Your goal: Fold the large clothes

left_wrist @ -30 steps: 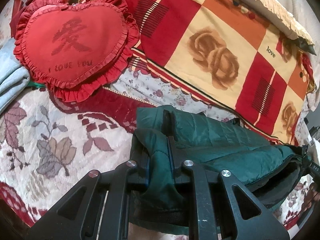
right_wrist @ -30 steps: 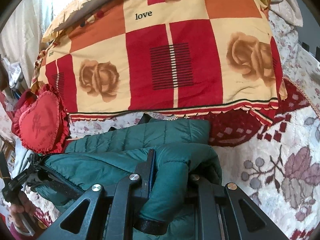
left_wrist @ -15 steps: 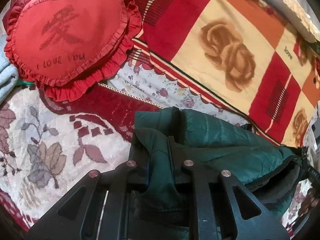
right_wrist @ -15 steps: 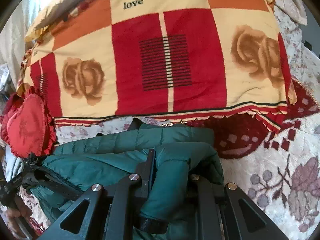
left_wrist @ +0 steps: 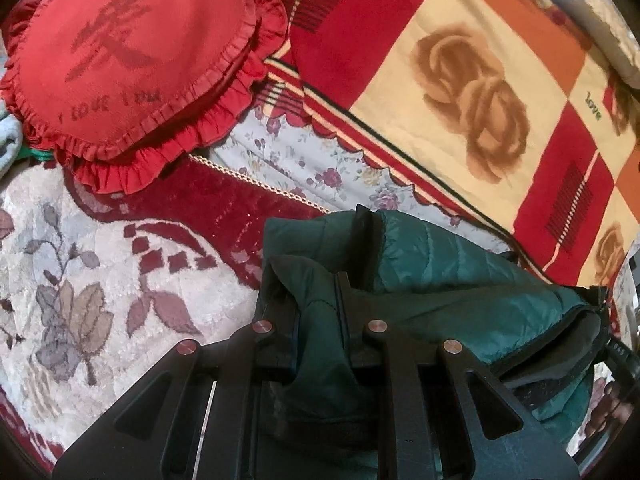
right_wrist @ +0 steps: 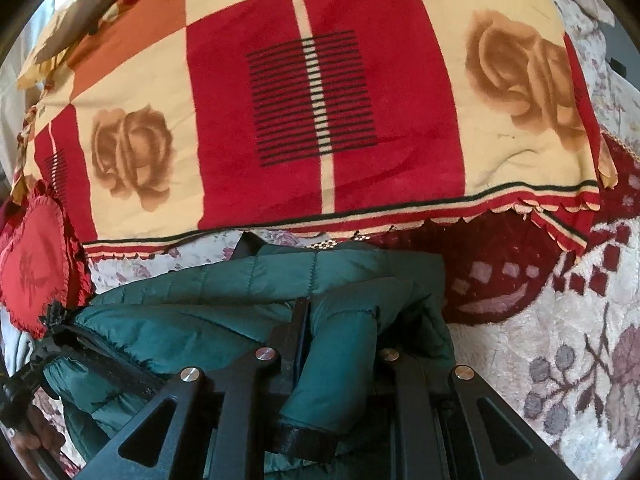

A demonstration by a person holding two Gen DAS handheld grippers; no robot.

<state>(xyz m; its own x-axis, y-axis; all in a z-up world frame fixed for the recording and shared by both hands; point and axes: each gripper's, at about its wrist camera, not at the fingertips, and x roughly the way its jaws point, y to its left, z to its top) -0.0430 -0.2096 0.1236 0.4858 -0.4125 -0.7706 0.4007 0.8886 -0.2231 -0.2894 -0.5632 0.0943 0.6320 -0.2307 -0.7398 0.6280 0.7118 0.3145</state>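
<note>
A dark green quilted jacket (left_wrist: 460, 280) hangs between both grippers, above a patterned bed cover. My left gripper (left_wrist: 316, 292) is shut on a bunched fold of the jacket at its left end. My right gripper (right_wrist: 340, 320) is shut on a sleeve-like fold of the jacket (right_wrist: 248, 312) at its right end. The sleeve cuff droops over the right gripper's base. The other gripper shows at the far edge of each view, the right one in the left wrist view (left_wrist: 616, 356) and the left one in the right wrist view (right_wrist: 36, 364).
A red, cream and orange rose-print blanket (right_wrist: 320, 100) lies folded just beyond the jacket. A red heart-shaped frilled cushion (left_wrist: 128, 56) sits at the left. The cream floral bed cover (left_wrist: 80, 280) spreads beneath.
Both grippers moved forward with the jacket, toward the rose blanket and cushion, which now look larger and closer. Both grips are unchanged.
</note>
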